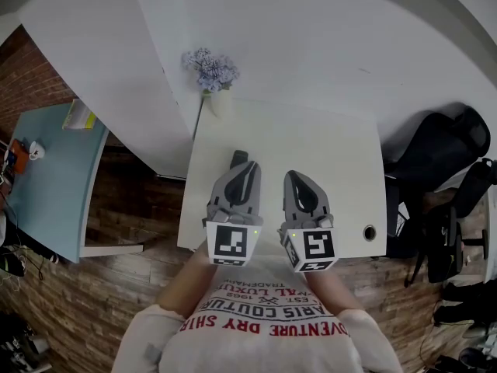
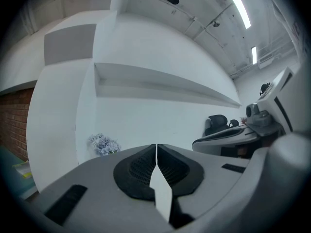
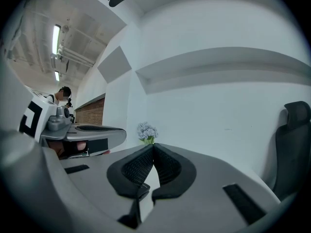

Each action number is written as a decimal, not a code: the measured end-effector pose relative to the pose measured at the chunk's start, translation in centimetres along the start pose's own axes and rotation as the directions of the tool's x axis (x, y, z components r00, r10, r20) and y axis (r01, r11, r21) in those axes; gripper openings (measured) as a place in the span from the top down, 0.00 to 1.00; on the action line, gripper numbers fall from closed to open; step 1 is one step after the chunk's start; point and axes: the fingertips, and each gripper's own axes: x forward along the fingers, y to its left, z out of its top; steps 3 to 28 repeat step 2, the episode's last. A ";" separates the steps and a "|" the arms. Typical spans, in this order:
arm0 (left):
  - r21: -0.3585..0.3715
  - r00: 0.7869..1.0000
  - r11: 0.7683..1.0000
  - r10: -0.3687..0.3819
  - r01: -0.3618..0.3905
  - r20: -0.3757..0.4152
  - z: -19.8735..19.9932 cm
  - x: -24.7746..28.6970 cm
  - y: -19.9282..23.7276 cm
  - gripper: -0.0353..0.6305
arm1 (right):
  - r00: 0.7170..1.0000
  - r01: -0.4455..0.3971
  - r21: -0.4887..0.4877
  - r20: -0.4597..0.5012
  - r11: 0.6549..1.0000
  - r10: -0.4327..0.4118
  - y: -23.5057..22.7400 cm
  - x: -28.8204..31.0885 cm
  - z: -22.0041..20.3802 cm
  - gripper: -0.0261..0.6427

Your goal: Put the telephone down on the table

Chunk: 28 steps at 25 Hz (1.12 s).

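Note:
On the white table (image 1: 326, 142) a small dark object (image 1: 239, 158) pokes out just past the tip of my left gripper (image 1: 244, 171). It may be the telephone, but the gripper hides most of it. The left gripper (image 2: 156, 147) hovers over the table's near left part, jaws shut with nothing between them. Beside it my right gripper (image 1: 300, 179) hangs over the near middle of the table. Its jaws (image 3: 153, 147) meet at the tips and hold nothing. Neither gripper view shows the dark object.
A vase of pale blue flowers (image 1: 211, 72) stands at the table's far left corner against the white wall. A round cable hole (image 1: 370, 232) sits near the front right edge. Black office chairs (image 1: 443, 158) crowd the right side, and a light-blue table (image 1: 54, 177) stands at the left.

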 end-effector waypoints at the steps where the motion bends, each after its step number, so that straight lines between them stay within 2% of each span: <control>1: -0.002 1.000 1.000 0.001 -0.001 -0.002 -0.1 0.0 0.0 0.90 | 1.000 -0.001 0.000 -0.001 1.000 0.001 0.0 0.0 -0.1 0.92; 28: -0.003 1.000 1.000 0.002 -0.002 -0.004 -0.1 -0.1 0.0 0.90 | 1.000 -0.002 0.000 -0.002 1.000 0.002 0.0 0.0 -0.1 0.92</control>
